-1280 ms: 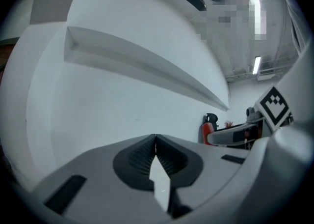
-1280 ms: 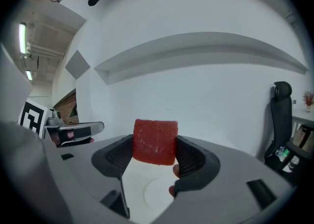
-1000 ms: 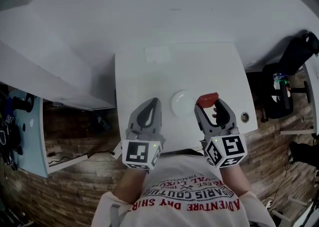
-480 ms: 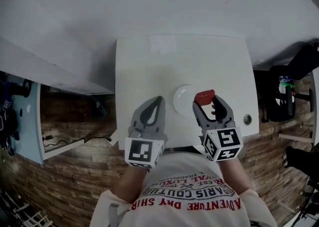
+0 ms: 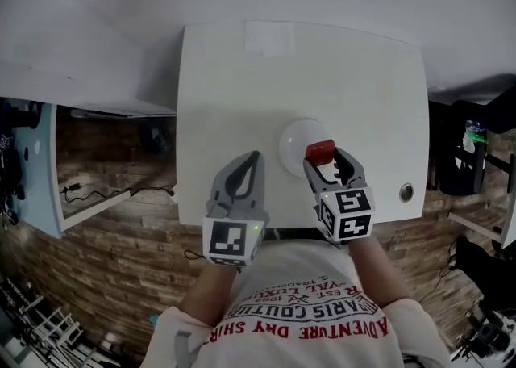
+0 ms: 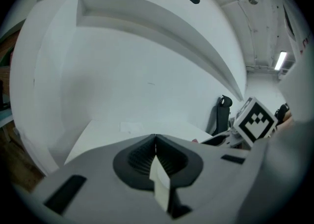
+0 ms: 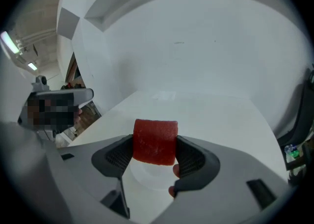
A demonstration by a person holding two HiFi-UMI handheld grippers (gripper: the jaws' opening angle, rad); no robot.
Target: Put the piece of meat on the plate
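Note:
A red block of meat [image 7: 155, 141] is clamped between the jaws of my right gripper [image 7: 155, 152]. In the head view the meat [image 5: 320, 151] hangs over the near right rim of the small white round plate [image 5: 297, 142], held by the right gripper [image 5: 322, 159]. The plate [image 7: 147, 174] shows below the meat in the right gripper view. My left gripper [image 5: 251, 158] hovers over the table left of the plate, jaws pressed together with nothing between them; its own view shows the closed tips [image 6: 155, 142].
The white square table [image 5: 234, 84] has a round hole [image 5: 406, 192] near its front right corner and a faint paper patch [image 5: 268, 38] at the back. A black chair [image 5: 476, 140] stands to the right, shelving [image 5: 32, 165] to the left.
The right gripper has carried the meat left, from beside the plate to over its near right rim. The left gripper has kept its place.

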